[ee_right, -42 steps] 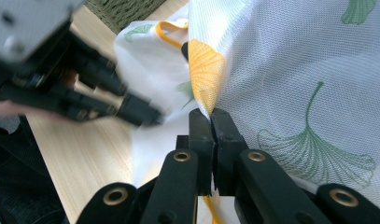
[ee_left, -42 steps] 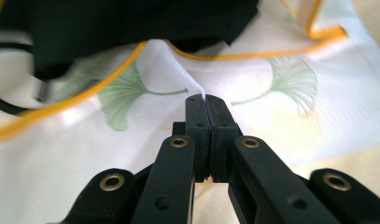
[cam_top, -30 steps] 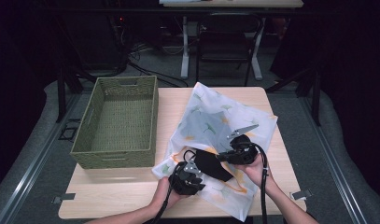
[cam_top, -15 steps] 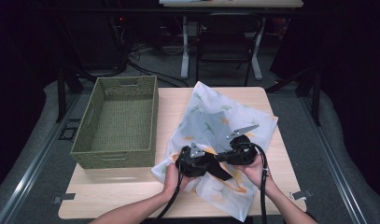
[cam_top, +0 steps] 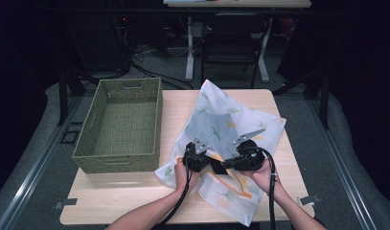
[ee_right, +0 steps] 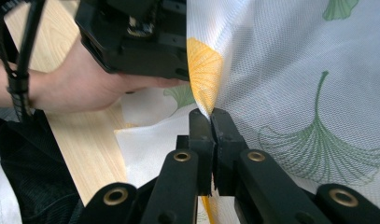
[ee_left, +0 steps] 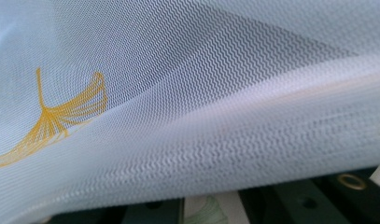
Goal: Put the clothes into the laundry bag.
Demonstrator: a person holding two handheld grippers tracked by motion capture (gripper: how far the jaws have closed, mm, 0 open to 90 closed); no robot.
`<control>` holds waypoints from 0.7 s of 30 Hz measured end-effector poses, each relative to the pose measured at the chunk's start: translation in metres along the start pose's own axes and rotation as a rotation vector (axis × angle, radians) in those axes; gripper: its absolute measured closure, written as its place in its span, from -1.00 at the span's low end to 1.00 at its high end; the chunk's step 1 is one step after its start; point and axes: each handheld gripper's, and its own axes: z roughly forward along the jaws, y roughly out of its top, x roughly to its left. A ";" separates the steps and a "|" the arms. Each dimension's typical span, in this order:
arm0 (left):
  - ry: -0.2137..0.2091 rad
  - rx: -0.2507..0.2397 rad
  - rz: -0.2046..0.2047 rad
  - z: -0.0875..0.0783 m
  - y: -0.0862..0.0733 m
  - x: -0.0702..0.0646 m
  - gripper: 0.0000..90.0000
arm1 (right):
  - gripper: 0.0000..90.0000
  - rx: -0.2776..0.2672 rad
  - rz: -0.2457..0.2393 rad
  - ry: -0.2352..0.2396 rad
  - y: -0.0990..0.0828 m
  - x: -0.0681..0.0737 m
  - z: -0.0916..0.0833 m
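Leftmost on the wooden table [cam_top: 135,201] stands a green woven basket [cam_top: 120,125], its near wall set back from the table's front edge and its left wall close to the table's left edge. A bare strip of tabletop runs along the front, below the basket and on past the person's forearms, and a narrower bare lane separates the basket's right wall from the cloth [cam_top: 226,120]. The cloth, white and sheer with green and orange ginkgo leaves, spreads over the middle and right of the table; its far corner rises in a peak near the back edge, and its near corner lies just at the front edge.

The left gripper [cam_top: 198,155] sits at the cloth's left border, close to the basket's near right corner but apart from it. Its jaws have just been closing, and in the left gripper view the cloth [ee_left: 187,116] drapes right across the lens in a thick fold, so whether the pads press on it cannot be told. Just beside it to the right, the right gripper [cam_top: 244,158] holds the cloth's middle part, the two grippers nearly touching in the high view. In the right gripper view its jaws [ee_right: 211,122] are clamped tight on a pinched ridge of cloth [ee_right: 290,84] that rises straight up from them, an orange leaf at the fold. The left gripper [ee_right: 136,35] and its hand [ee_right: 85,86] lie just beyond, over bare wood. Right of the cloth, a slim margin of table stays free to the right edge.
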 end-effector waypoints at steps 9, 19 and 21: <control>-0.052 0.082 0.042 -0.020 -0.004 0.003 0.19 | 0.97 0.020 -0.002 -0.005 -0.001 -0.001 0.003; -0.097 0.138 0.138 -0.063 -0.013 0.003 0.01 | 0.97 0.024 -0.008 -0.004 -0.002 -0.001 0.004; -0.069 0.104 0.165 -0.073 -0.009 0.003 -0.03 | 0.97 0.023 -0.009 -0.005 -0.001 0.000 0.004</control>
